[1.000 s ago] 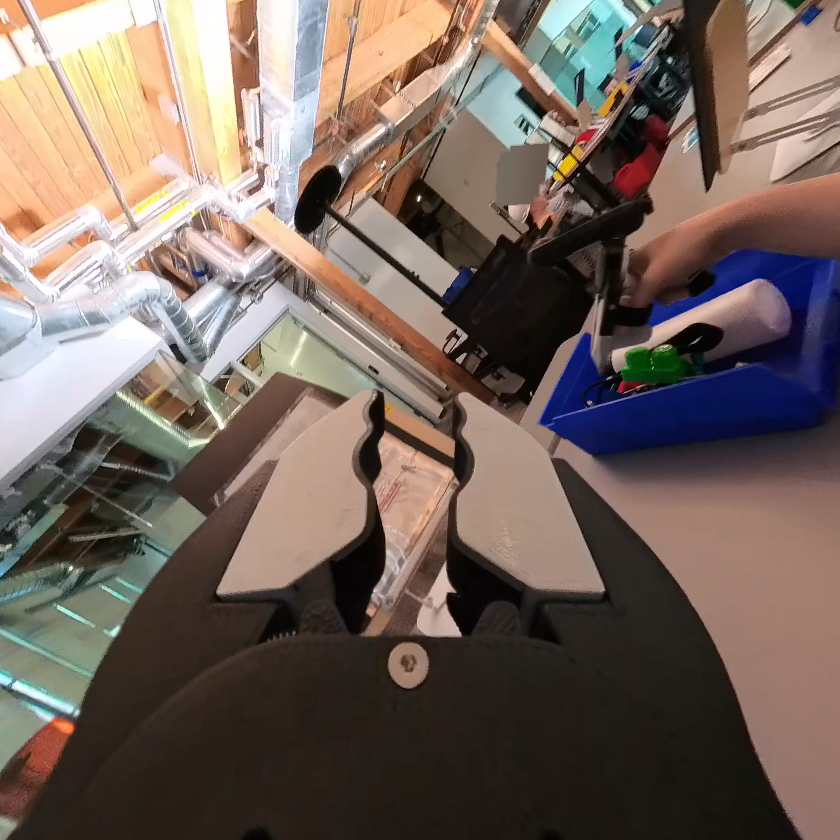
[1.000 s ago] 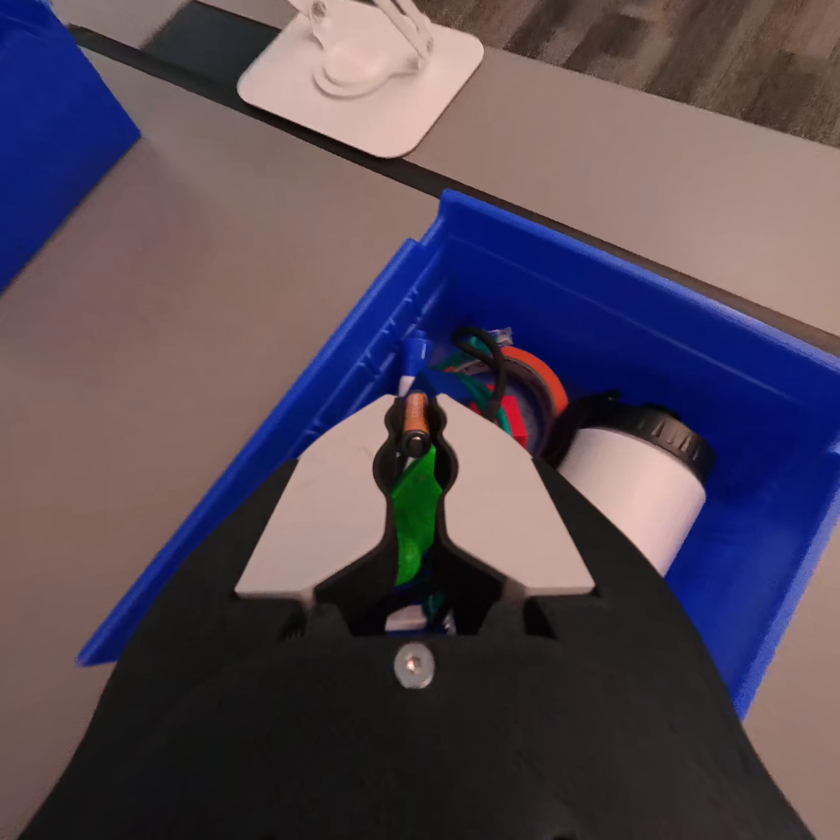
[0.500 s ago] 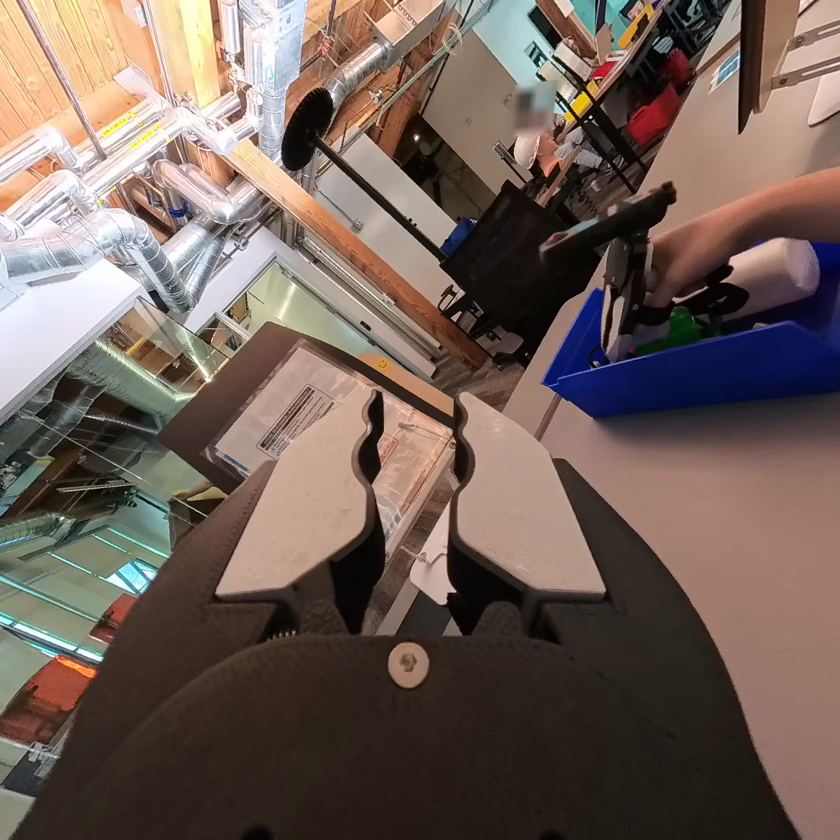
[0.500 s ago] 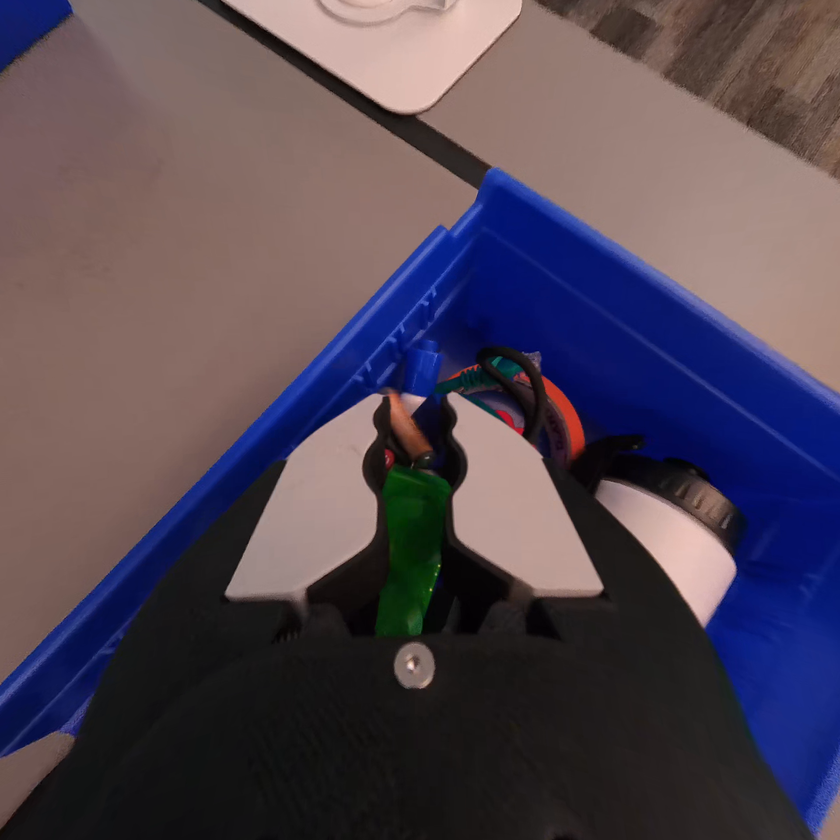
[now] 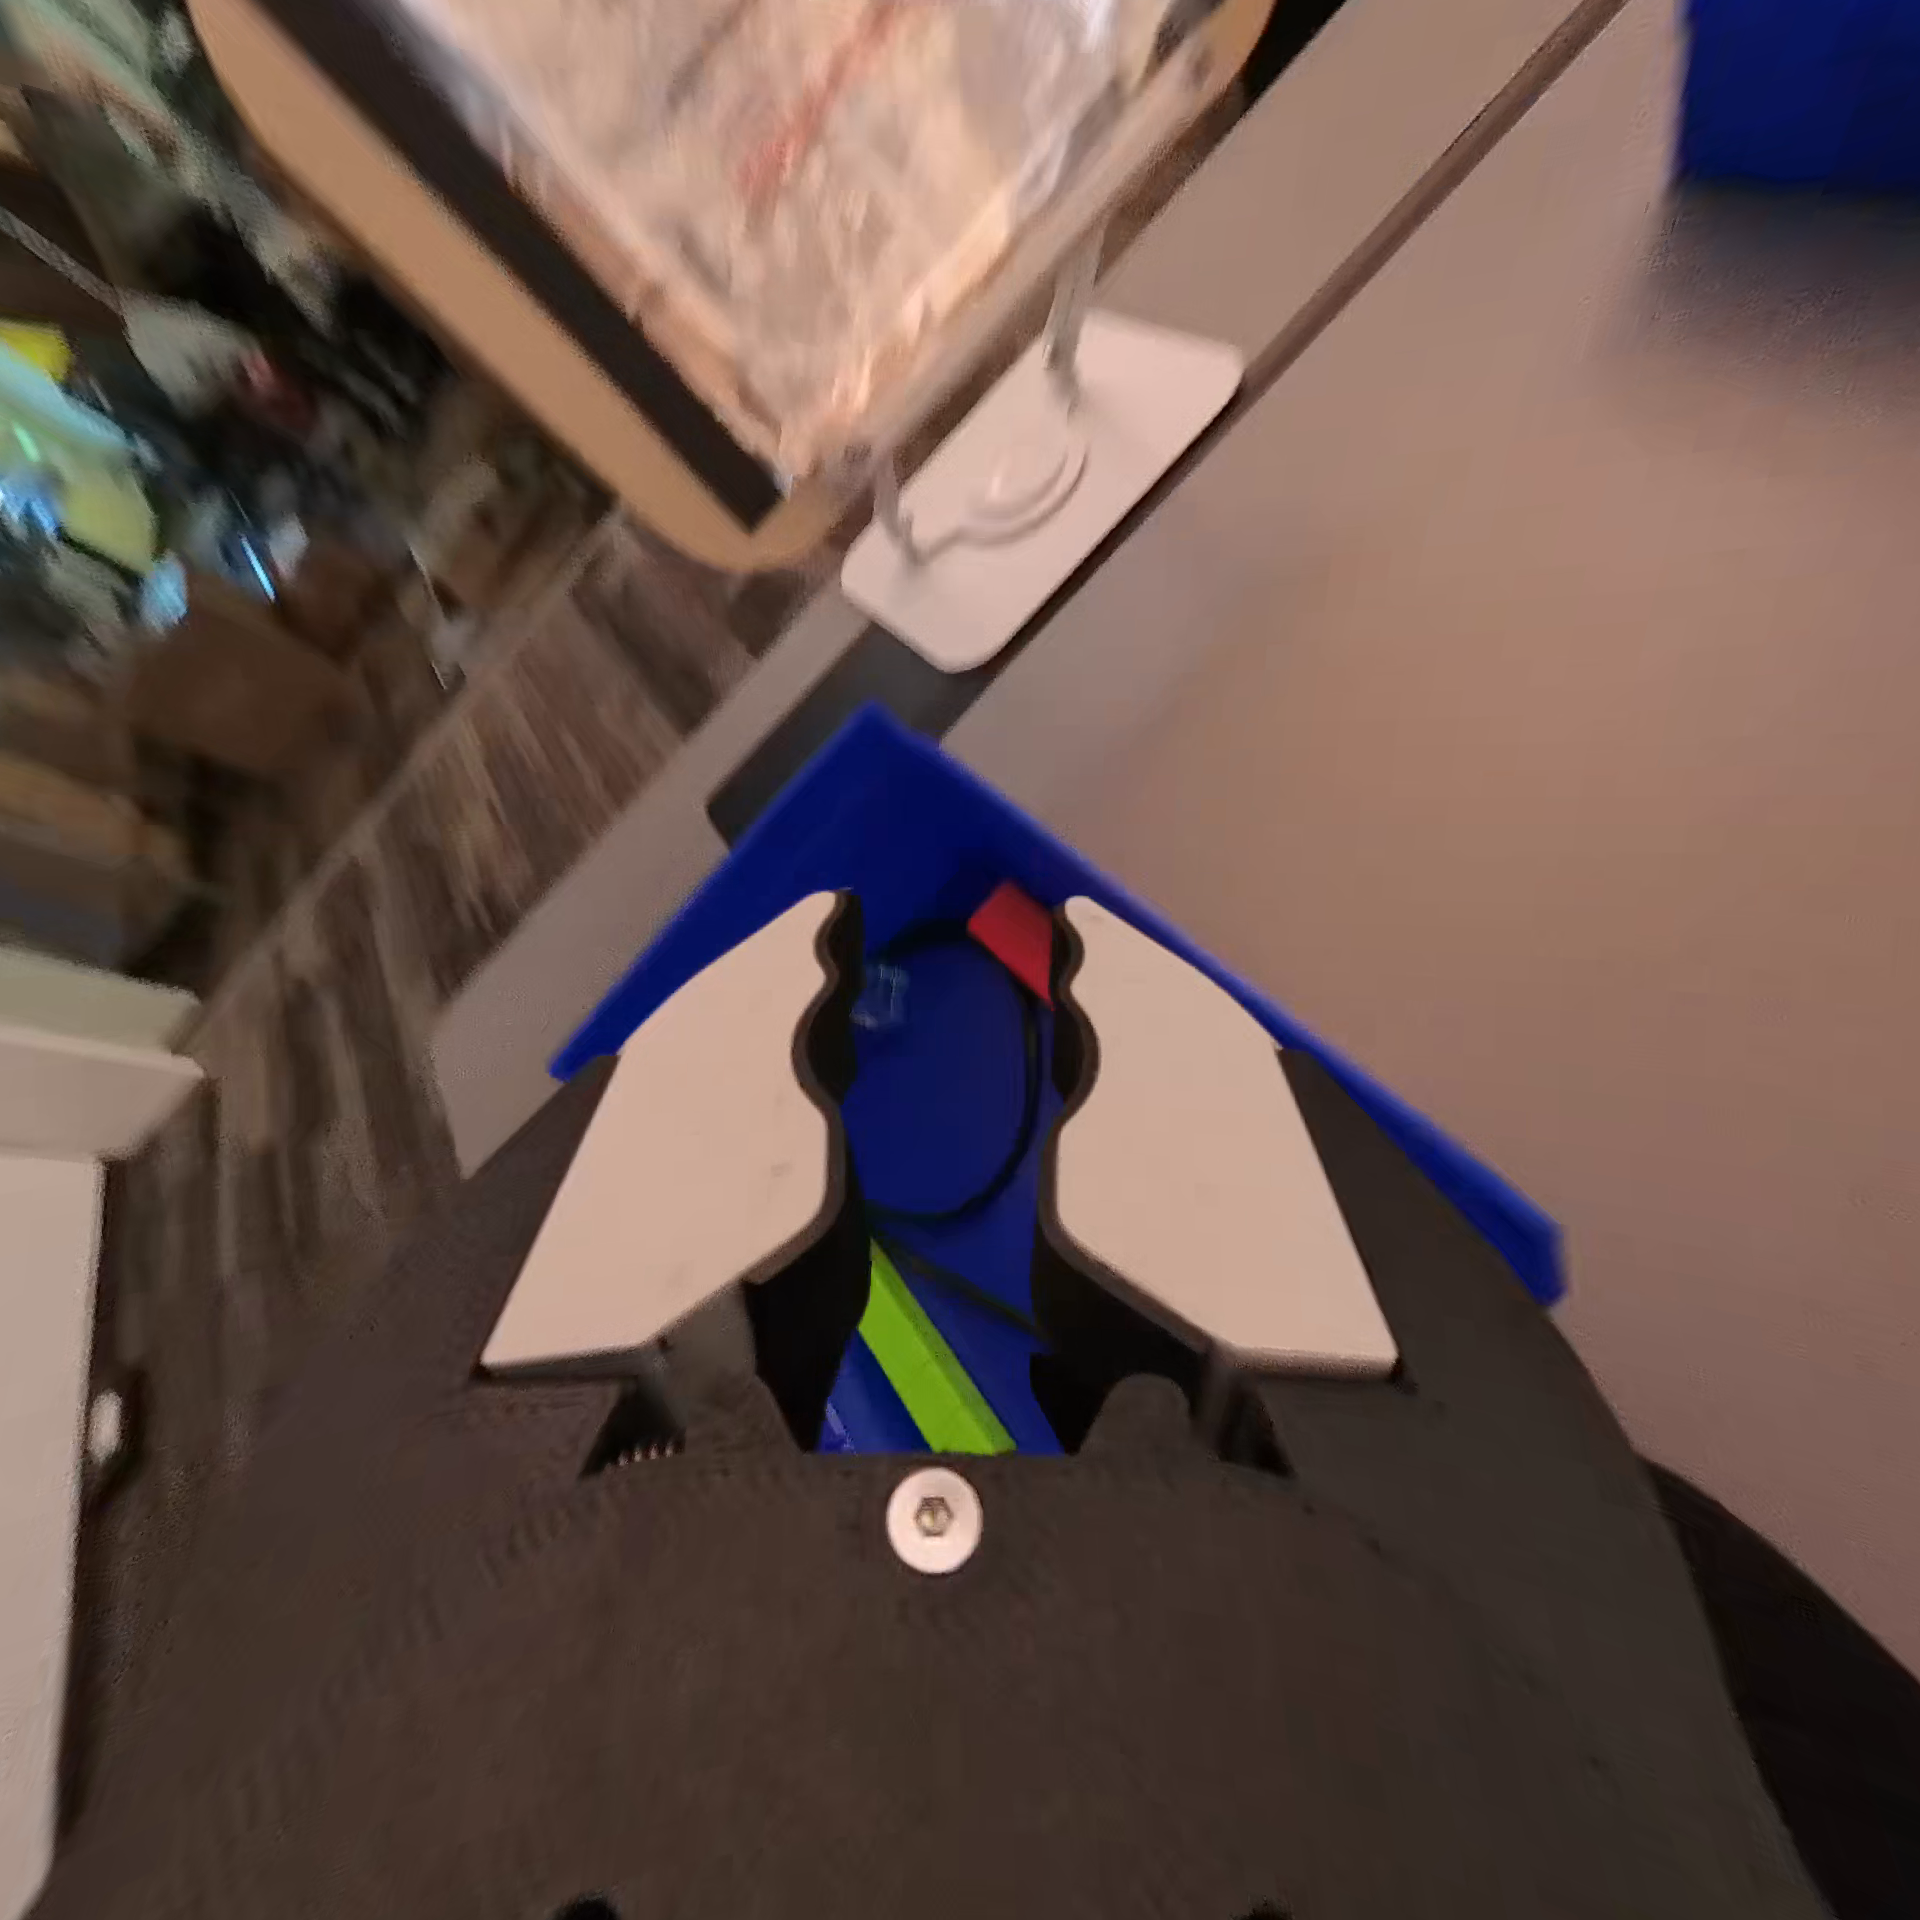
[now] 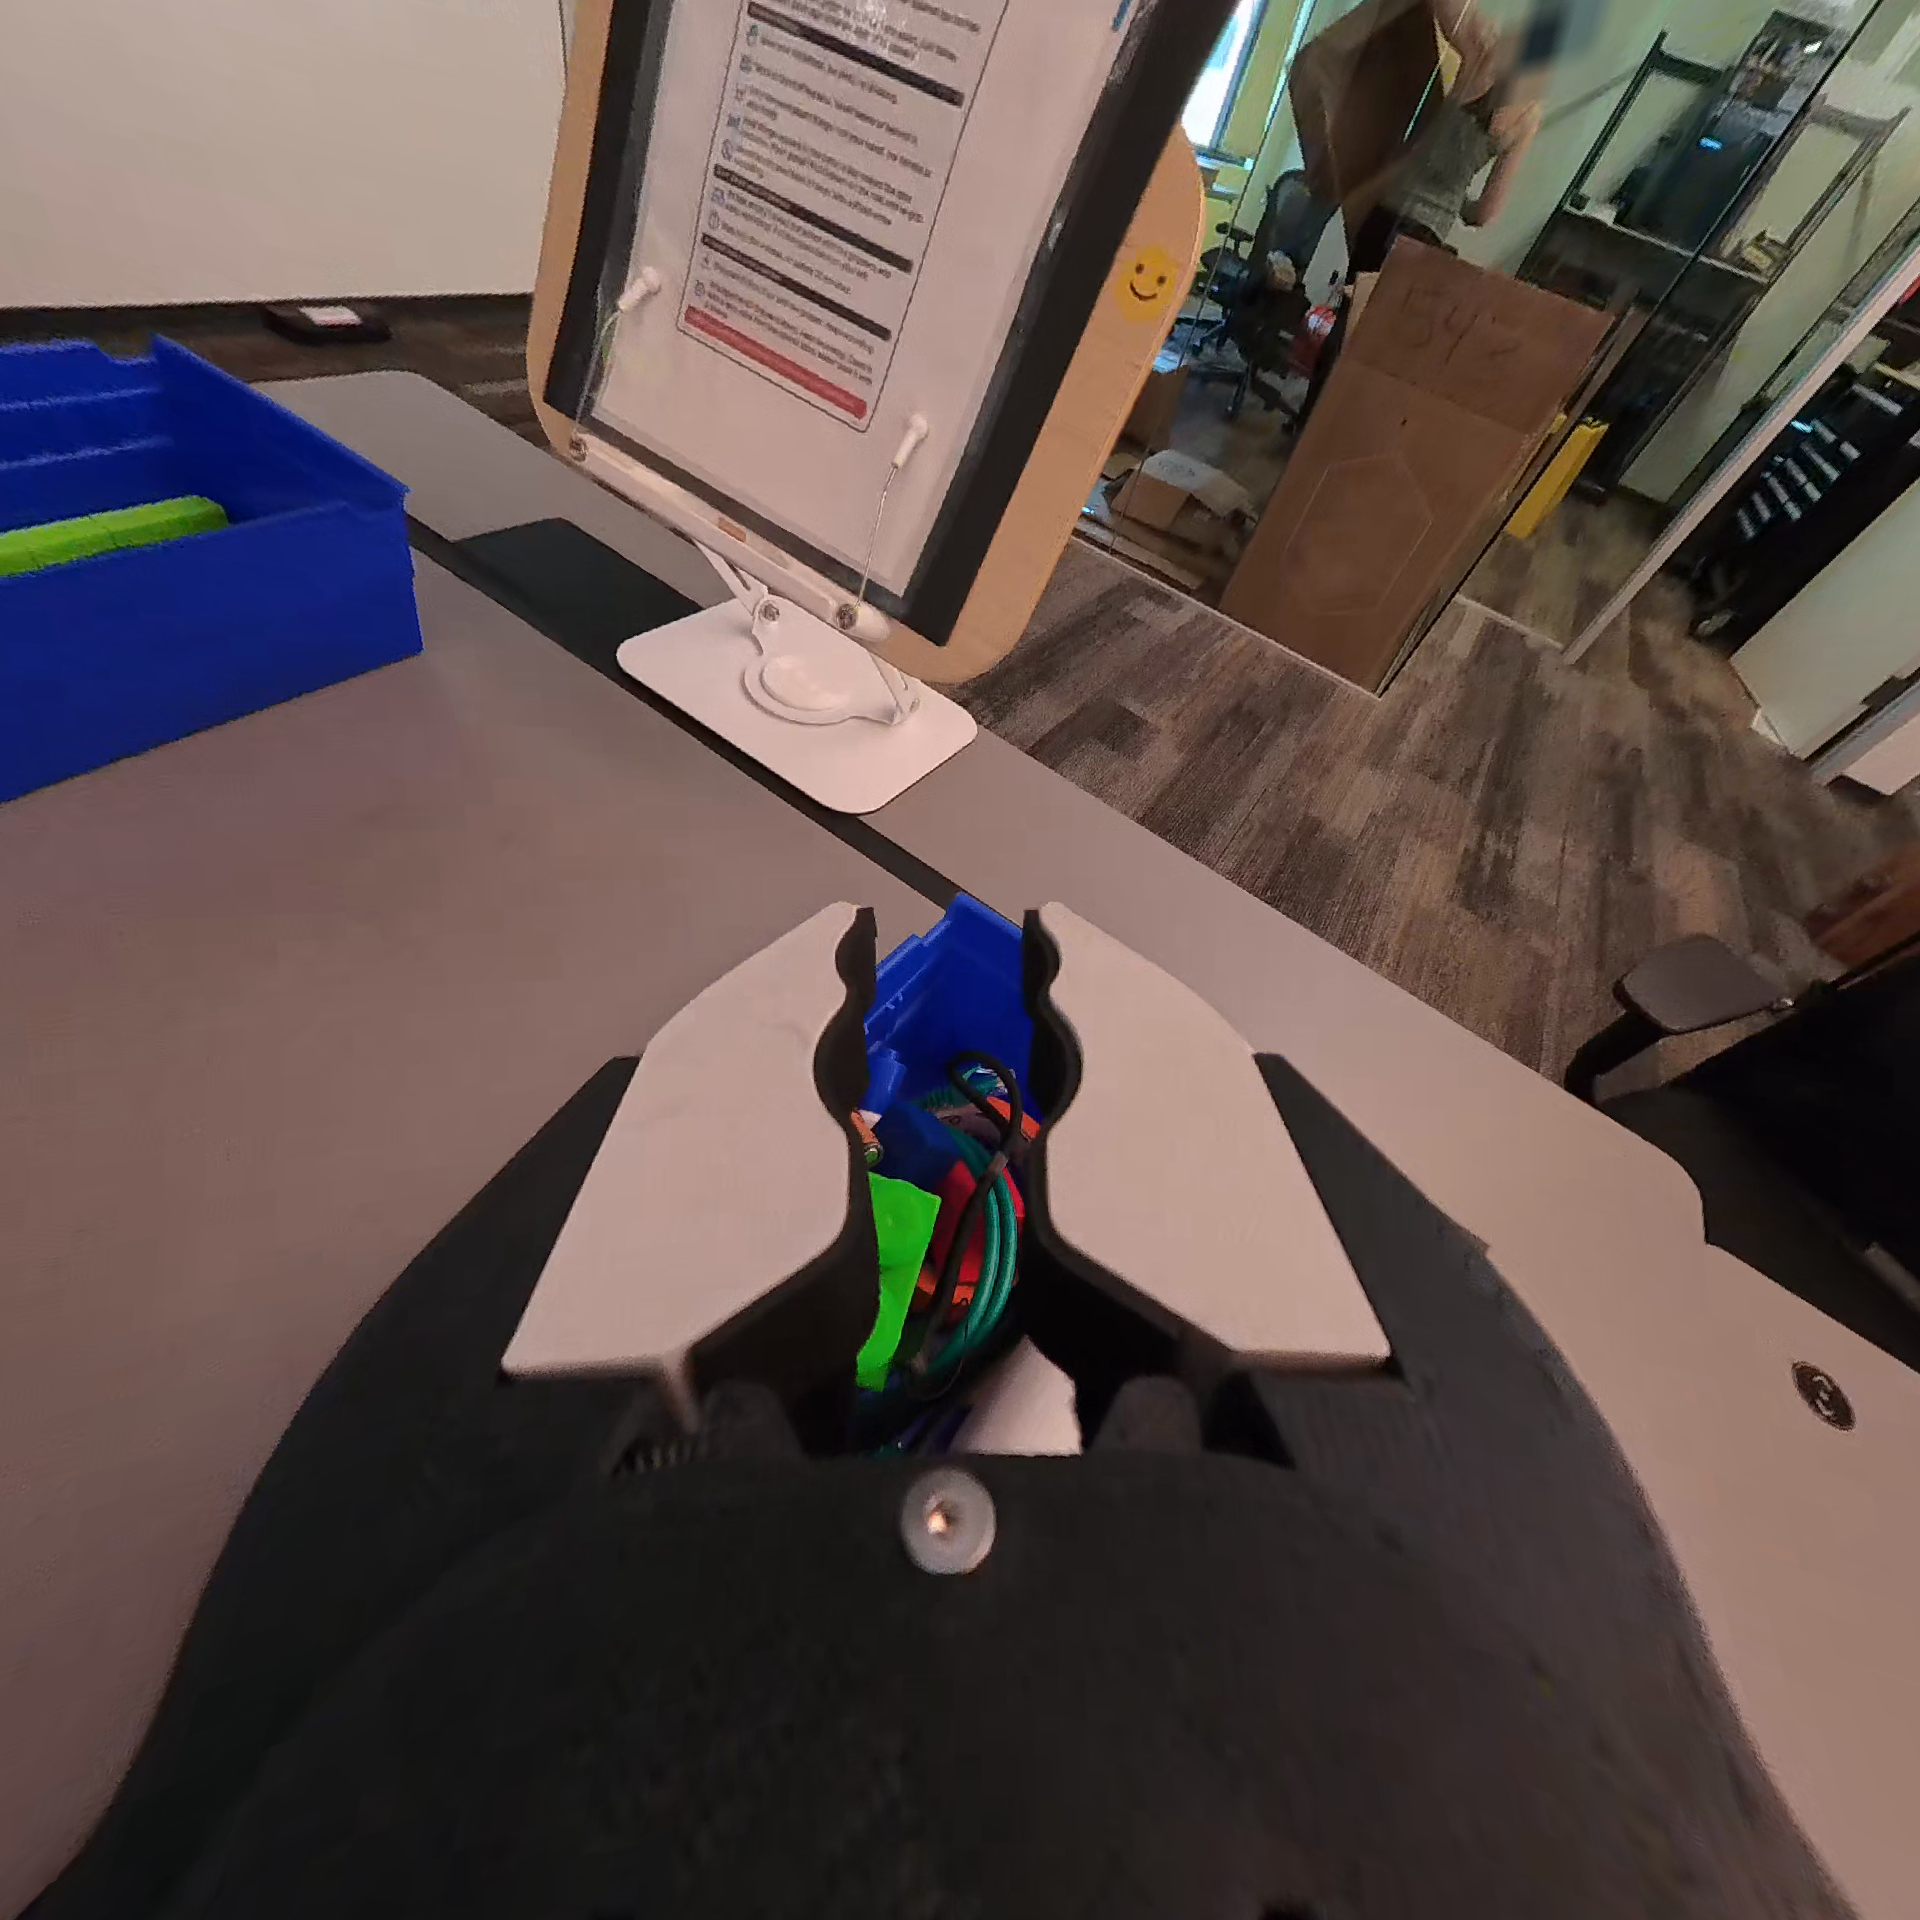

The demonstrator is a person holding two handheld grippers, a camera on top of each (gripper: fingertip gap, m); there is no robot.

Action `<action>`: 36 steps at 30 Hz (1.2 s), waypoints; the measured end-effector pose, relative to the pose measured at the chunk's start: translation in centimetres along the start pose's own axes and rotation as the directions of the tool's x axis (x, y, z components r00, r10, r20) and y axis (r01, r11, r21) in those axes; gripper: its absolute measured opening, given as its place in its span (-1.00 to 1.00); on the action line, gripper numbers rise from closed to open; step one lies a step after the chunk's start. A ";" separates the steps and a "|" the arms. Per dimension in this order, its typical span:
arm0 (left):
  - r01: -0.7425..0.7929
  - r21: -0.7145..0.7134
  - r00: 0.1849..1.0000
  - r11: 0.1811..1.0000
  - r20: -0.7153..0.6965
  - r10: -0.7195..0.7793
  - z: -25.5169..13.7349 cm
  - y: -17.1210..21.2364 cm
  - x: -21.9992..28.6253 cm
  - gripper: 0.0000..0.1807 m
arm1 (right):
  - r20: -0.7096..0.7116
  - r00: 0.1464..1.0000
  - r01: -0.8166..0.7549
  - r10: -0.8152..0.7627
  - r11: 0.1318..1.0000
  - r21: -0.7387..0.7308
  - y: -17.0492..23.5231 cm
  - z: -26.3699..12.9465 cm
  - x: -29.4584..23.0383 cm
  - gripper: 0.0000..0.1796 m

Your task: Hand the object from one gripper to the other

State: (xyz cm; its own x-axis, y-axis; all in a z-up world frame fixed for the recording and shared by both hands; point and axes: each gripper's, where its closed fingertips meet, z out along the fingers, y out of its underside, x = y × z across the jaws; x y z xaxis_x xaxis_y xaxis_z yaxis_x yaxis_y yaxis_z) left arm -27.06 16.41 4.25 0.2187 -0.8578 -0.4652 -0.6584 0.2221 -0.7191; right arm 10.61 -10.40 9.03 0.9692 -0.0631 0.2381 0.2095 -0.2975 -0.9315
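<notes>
A small brown cylinder (image 6: 868, 1143) lies in the near blue bin (image 6: 935, 997). It rests at the bin's left side among a bright green piece (image 6: 899, 1247), a coiled green cable (image 6: 992, 1257) and a black cord (image 6: 987, 1081). Nothing grips it. The right gripper (image 6: 945, 925) hangs just above this clutter with its fingers spread and empty.

The bin stands on a grey surface (image 6: 312, 987). Farther off is a white stand (image 6: 800, 717) holding a framed sheet. At the far left a second blue bin (image 6: 208, 623) holds a green block (image 6: 104, 530).

The left wrist view is blurred. The left gripper (image 5: 956, 914) points down into a blue container (image 5: 883, 810), its fingers also spread and holding nothing. Between them show a green bar (image 5: 925, 1361), a red piece (image 5: 1013, 935) and a thin black loop (image 5: 1029, 1091).
</notes>
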 end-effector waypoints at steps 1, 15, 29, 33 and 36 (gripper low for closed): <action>0.036 -0.030 0.999 0.999 -0.029 -0.036 1.3 1.5 -0.4 -0.63 | 0.000 1.000 0.010 -0.010 1.000 -0.011 0.1 0.0 -0.1 -0.69; 0.393 -0.275 0.855 0.878 -0.243 -0.459 13.9 10.2 3.0 -0.51 | -0.001 0.993 0.116 -0.121 0.957 -0.266 4.7 3.5 -1.0 -0.65; 0.312 -0.427 0.944 0.849 0.040 -0.326 14.3 13.3 0.3 -0.61 | -0.017 0.994 0.095 -0.104 0.960 -0.265 4.8 2.7 -0.5 -0.65; 0.447 -0.387 0.867 0.807 -0.038 -0.498 14.8 12.2 1.6 -0.53 | -0.016 0.995 0.091 -0.099 0.962 -0.258 4.7 2.7 -0.5 -0.65; 0.541 -0.348 0.775 0.765 -0.146 -0.615 14.4 10.3 2.3 -0.47 | -0.017 0.994 0.101 -0.110 0.956 -0.276 5.0 2.8 -0.5 -0.65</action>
State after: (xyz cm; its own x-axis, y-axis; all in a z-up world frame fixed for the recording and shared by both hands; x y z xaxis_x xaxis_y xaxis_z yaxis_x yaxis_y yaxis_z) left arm -23.01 23.42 -11.64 0.4692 -0.8691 0.1566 -0.6365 -0.4557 -0.6223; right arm 11.54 -9.23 3.50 0.9379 -0.0458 0.3440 0.2628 -0.5536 -0.7902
